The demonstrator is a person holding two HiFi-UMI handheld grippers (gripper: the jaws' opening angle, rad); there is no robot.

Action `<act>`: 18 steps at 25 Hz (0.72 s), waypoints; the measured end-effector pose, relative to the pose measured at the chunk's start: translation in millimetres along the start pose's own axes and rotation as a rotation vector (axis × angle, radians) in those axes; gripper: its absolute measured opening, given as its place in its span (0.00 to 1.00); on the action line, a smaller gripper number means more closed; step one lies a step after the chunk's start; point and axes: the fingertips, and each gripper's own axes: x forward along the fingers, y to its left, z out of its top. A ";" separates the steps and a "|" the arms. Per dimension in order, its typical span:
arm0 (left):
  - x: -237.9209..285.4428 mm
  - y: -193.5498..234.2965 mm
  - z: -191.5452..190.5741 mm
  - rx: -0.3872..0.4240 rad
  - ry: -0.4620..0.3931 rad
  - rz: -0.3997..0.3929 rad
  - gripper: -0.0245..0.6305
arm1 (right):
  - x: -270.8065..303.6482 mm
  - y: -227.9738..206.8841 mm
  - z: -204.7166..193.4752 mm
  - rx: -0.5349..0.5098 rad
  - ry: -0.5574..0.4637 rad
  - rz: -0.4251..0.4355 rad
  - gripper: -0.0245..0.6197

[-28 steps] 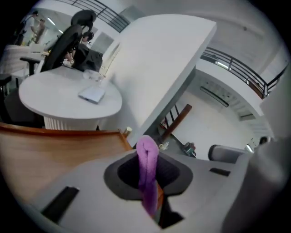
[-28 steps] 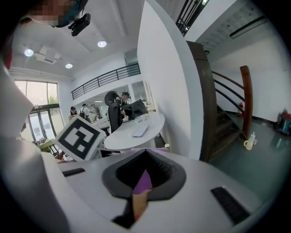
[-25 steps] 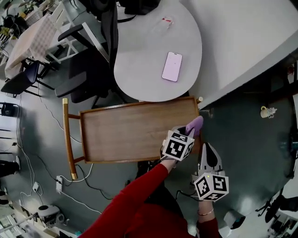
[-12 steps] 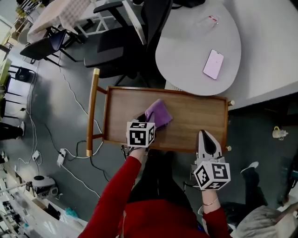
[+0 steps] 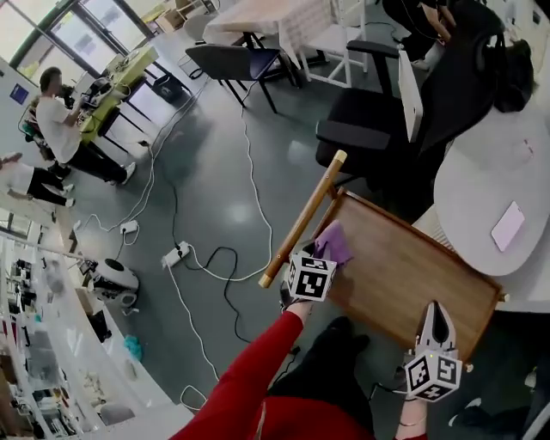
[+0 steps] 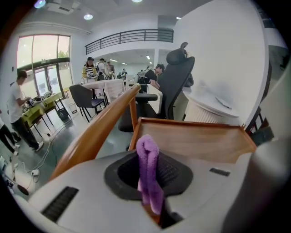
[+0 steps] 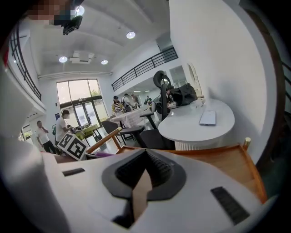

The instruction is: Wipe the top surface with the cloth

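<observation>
Open office: desks (image 5: 258, 13) and swivel chairs (image 5: 369, 129).

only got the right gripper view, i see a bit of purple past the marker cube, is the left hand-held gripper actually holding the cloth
Observer: Yes. In the left gripper view, the left hand-held gripper has its jaws shut on the purple cloth, which stands up folded between them.
Operator: where on the wood is it
Observer: In the head view it is at the corner of the wooden top beside the long handle bar.
Operator: and my right one
Observer: From above, the right hand-held gripper points at the wooden top's near edge, towards the end away from the cloth and well apart from it.
</observation>
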 end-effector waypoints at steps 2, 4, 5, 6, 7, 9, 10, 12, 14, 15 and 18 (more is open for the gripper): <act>-4.6 -2.7 2.3 0.007 -0.004 -0.019 0.12 | -3.3 1.1 4.4 -0.002 -0.007 -0.017 0.05; -11.3 -9.5 12.6 0.012 -0.029 -0.063 0.12 | -4.8 0.9 7.7 0.005 -0.015 -0.041 0.05; -16.2 -11.9 20.7 0.013 -0.051 -0.088 0.12 | -3.1 2.4 8.3 0.011 -0.019 -0.049 0.05; -22.2 -16.3 31.8 0.014 -0.078 -0.116 0.12 | -1.6 3.5 8.6 0.018 -0.024 -0.058 0.05; -29.9 -25.2 46.0 0.016 -0.107 -0.154 0.12 | -2.2 3.2 9.5 0.026 -0.031 -0.071 0.05; -48.1 -60.5 77.7 0.030 -0.157 -0.269 0.12 | -15.3 -2.8 13.2 0.049 -0.052 -0.121 0.05; -56.4 -85.5 89.7 0.046 -0.170 -0.343 0.12 | -27.3 -7.9 15.1 0.062 -0.063 -0.157 0.05; -70.4 -144.2 99.7 0.080 -0.160 -0.504 0.12 | -55.9 -21.0 16.3 0.091 -0.082 -0.236 0.05; -80.4 -208.6 91.8 0.114 -0.119 -0.668 0.12 | -83.9 -37.1 13.6 0.123 -0.101 -0.312 0.05; -84.8 -241.3 83.4 0.135 -0.094 -0.744 0.12 | -96.9 -45.9 11.2 0.140 -0.111 -0.349 0.05; -103.8 -332.2 51.4 0.201 -0.016 -0.938 0.12 | -132.6 -70.3 0.7 0.188 -0.136 -0.448 0.05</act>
